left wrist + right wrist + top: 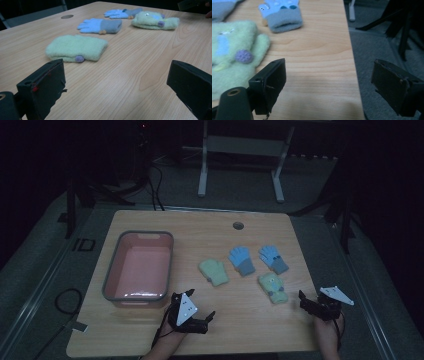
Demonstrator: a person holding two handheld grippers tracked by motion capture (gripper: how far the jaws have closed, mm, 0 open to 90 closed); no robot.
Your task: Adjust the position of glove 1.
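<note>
Lower centre: left claw [200, 312], jaws apart, empty. Lower right: right claw [311, 301], likewise. Centre: fuzzy pale-green mitten [214, 271] on wooden counter [250, 320].

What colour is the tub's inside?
Pink, with a grey rim, on the tub; clearest in the high view.

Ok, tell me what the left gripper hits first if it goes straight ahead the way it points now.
Probably the plain light-green fuzzy mitten: it lies just left of centre ahead of the open left gripper, with bare wooden table before it. Dead centre may slip past its right edge; depth is unclear.
</note>
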